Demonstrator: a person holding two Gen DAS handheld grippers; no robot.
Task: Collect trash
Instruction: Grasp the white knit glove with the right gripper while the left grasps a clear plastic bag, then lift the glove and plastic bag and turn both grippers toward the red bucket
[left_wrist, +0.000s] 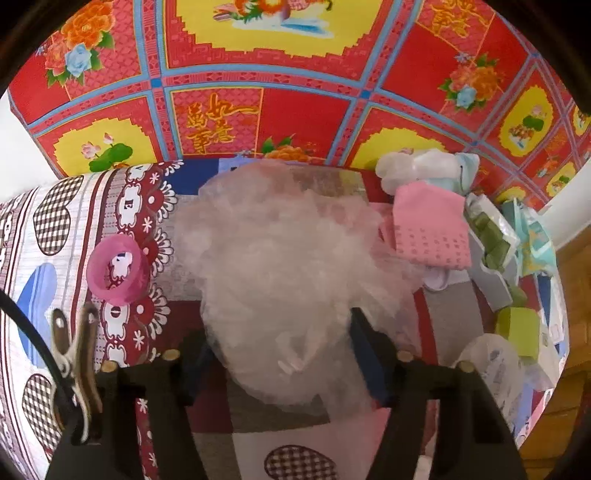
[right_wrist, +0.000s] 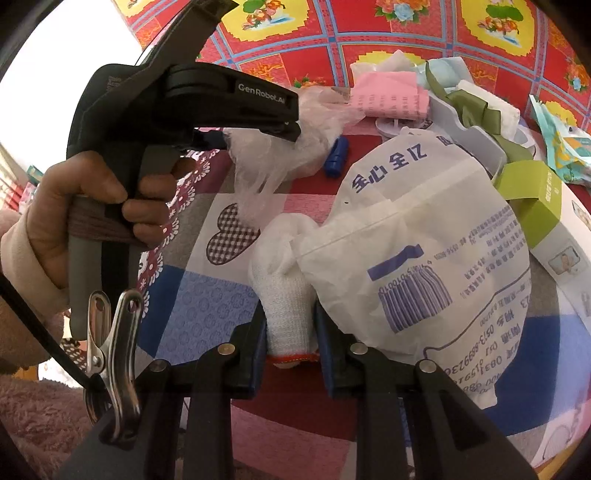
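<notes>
A crumpled clear plastic bag (left_wrist: 280, 266) lies on the patterned cloth between the fingers of my left gripper (left_wrist: 277, 354), whose jaws stand apart on either side of it. In the right wrist view the left gripper (right_wrist: 280, 147) has the same clear bag (right_wrist: 280, 155) between its fingers. My right gripper (right_wrist: 290, 325) is shut on a white knitted glove (right_wrist: 282, 291) with a red cuff. A white printed bag (right_wrist: 417, 266) with blue text and a barcode lies against the glove on the right.
A pile of trash lies at the right: a pink cloth (left_wrist: 430, 225), white and light blue wrappers (left_wrist: 428, 171), green boxes (left_wrist: 517, 332) and green ribbon (right_wrist: 476, 107). A pink ring (left_wrist: 118, 269) sits left on the cloth. A red floral sheet (left_wrist: 295, 92) lies behind.
</notes>
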